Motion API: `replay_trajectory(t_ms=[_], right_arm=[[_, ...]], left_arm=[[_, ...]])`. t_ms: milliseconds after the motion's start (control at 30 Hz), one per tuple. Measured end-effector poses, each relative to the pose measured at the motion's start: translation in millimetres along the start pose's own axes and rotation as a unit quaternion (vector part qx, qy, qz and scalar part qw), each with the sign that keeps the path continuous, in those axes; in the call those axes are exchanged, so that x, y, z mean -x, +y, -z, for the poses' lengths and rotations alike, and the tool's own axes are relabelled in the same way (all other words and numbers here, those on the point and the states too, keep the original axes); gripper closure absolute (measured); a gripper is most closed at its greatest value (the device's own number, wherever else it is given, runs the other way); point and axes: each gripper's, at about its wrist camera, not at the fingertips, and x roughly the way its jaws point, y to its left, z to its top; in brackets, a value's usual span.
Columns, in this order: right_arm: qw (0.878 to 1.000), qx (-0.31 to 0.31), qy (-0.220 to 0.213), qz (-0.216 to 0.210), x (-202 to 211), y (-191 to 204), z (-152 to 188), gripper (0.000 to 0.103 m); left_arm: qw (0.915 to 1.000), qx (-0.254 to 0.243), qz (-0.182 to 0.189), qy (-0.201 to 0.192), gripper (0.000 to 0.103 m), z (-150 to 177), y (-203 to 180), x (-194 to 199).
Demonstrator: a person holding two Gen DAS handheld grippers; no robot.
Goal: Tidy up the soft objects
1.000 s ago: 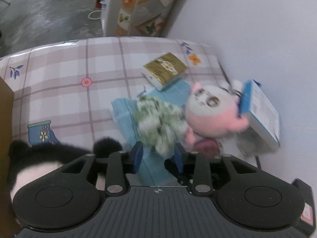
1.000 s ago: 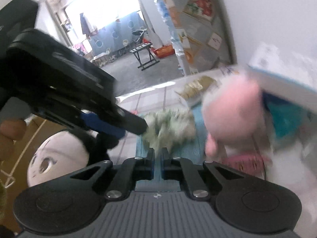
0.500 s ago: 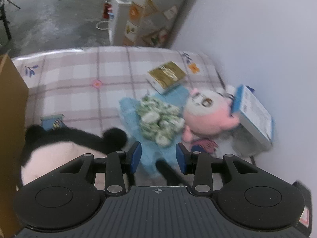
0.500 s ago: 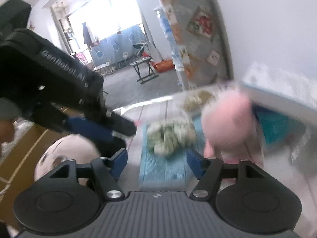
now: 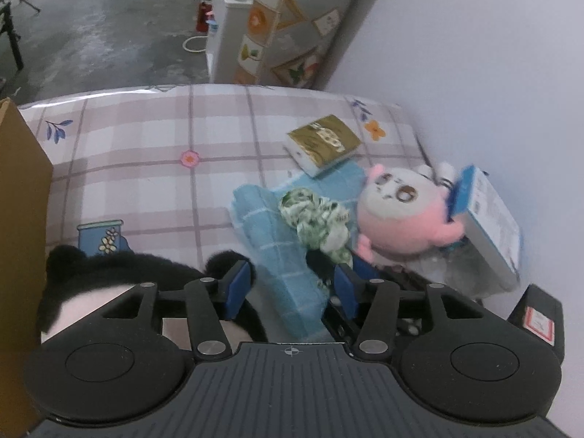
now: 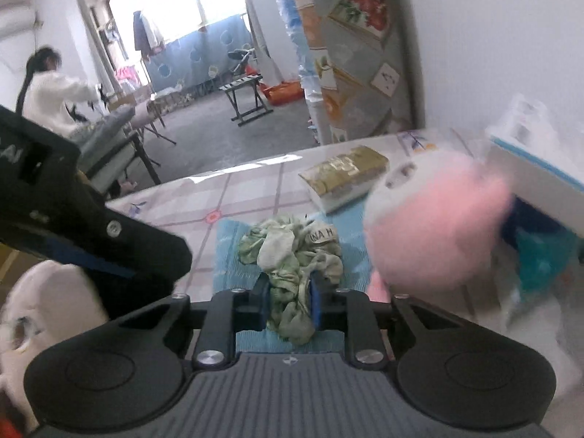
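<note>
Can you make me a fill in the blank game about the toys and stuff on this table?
1. The green and white cloth bundle lies on a folded ____ towel.
2. The right gripper is closing its jaws on the ____.
3. The plush toy beside the bundle has a ____ body.
4. The packet beyond the towel is ____ coloured.

Missing words: blue; bundle; pink; gold

Gold packet (image 5: 323,143) on checked tablecloth (image 5: 146,153); blue-white box (image 5: 489,219) against wall (image 5: 492,73); cardboard box (image 5: 20,197).
</note>
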Motion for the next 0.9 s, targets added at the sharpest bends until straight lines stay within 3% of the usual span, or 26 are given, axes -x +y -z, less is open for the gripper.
replay_trajectory(t_ms=[267, 533, 633, 700, 800, 900], right_arm=[[0.997, -0.064, 0.013, -0.046, 79.7, -12.0, 54.5, 0.071], [0.997, -0.067, 0.032, -0.038, 138.7, 0.4, 120.1, 0.070], [0.999, -0.046, 0.016, -0.020, 152.8, 11.6, 132.1, 0.059], [0.999, -0.039, 0.007, -0.016, 162.1, 16.7, 138.3, 0.040], [0.999, -0.044, -0.004, -0.016, 174.0, 13.4, 141.9, 0.040], [0.998, -0.058, -0.011, -0.008, 185.9, 3.4, 144.6, 0.040]], left_arm=[[0.9978, -0.047, 0.037, 0.026, 0.039, 40.6, -30.1, 21.9], [0.9894, -0.120, 0.050, 0.064, 0.037, 100.8, -62.4, 17.8], [0.9874, -0.135, 0.050, 0.067, 0.037, 117.2, -64.8, 13.1], [0.9861, -0.146, 0.044, 0.066, 0.037, 123.7, -64.2, 10.0], [0.9810, -0.188, 0.017, 0.043, 0.032, 133.4, -68.2, 8.9], [0.9691, -0.246, -0.005, 0.014, 0.024, 145.5, -73.4, 11.4]])
